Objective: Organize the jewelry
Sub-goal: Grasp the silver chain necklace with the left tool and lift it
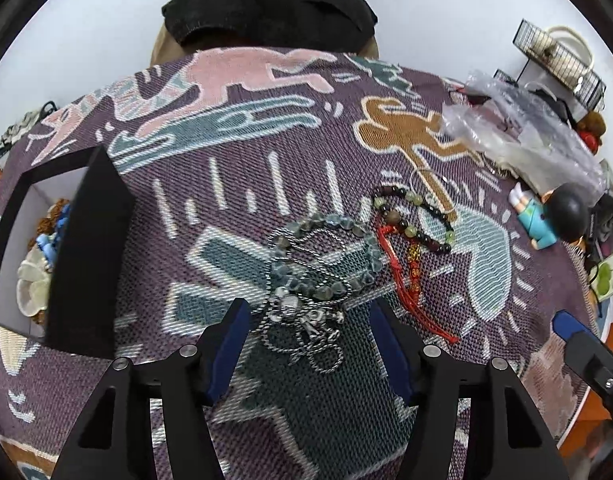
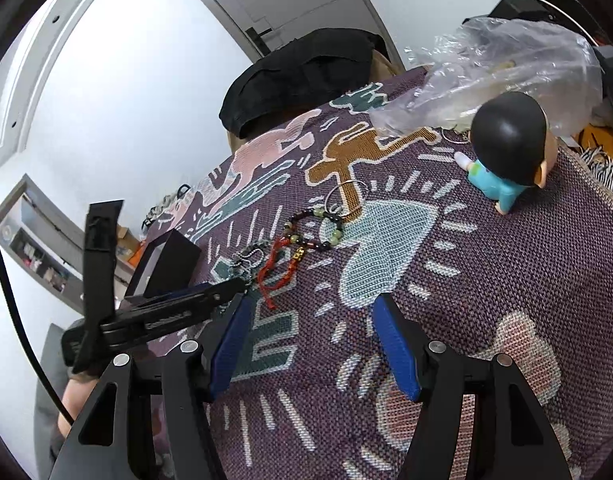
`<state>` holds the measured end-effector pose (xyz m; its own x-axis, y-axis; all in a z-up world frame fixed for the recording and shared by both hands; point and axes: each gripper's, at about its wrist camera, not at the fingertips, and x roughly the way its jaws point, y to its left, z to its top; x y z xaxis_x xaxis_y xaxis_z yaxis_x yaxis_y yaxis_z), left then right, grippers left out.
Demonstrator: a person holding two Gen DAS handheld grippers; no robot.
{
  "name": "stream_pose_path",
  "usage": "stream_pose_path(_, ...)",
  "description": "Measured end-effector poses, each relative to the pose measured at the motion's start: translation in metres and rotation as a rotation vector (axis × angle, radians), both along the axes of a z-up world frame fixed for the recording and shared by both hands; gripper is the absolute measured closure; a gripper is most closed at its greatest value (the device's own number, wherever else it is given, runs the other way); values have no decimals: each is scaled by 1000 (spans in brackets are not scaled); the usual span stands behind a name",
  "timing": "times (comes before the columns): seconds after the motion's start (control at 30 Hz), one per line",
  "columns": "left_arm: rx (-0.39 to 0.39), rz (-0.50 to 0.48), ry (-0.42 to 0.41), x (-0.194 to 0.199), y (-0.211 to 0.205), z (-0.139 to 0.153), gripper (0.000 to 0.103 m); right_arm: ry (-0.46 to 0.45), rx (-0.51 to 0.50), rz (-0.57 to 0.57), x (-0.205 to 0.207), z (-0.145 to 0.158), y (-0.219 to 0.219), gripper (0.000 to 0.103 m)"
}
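Silver chain (image 1: 306, 320) | between open left gripper (image 1: 310, 320) | tangled with grey-green bracelet (image 1: 326, 256)

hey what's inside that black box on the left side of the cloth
The black box stands open. Inside, in the left wrist view, show a pale shell-like piece, something blue and brownish beads. Its near wall hides the rest.

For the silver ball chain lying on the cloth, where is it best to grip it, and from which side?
Grip the silver ball chain at its bunched knot near the small metal charms, coming from above with the left gripper, whose open jaws already straddle it. It lies flat and loose, partly tangled with the grey-green bead bracelet, so thin strands probably slip.
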<state>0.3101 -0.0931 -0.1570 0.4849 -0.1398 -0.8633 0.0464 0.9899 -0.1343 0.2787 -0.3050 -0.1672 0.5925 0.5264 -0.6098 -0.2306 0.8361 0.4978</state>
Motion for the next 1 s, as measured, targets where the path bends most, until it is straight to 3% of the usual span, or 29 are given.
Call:
stream_pose_path(0.2,106,4,-14,1,-5,-5,40,6,7,5,1,-3,2,38)
stream_pose_path(0.3,97,15,-19,-1,3,-6,45,5,4,12,1,-4,6,38)
stream_pose_path(0.4,118,11,-29,-5,6,-4,64,8,0,21,2,-5,12,38)
stream_pose_path(0.43,116,9,-28,-5,7,-4,78,10,0,25,2,-6,14,38)
stream_pose_path(0.67,24,5,-32,-11,19,0,78,11,-23,56,7,-6,36,38)
stream_pose_path(1.0,-44,24,-121,-25,43,46,79,79,32,80,29,-20,46,38)
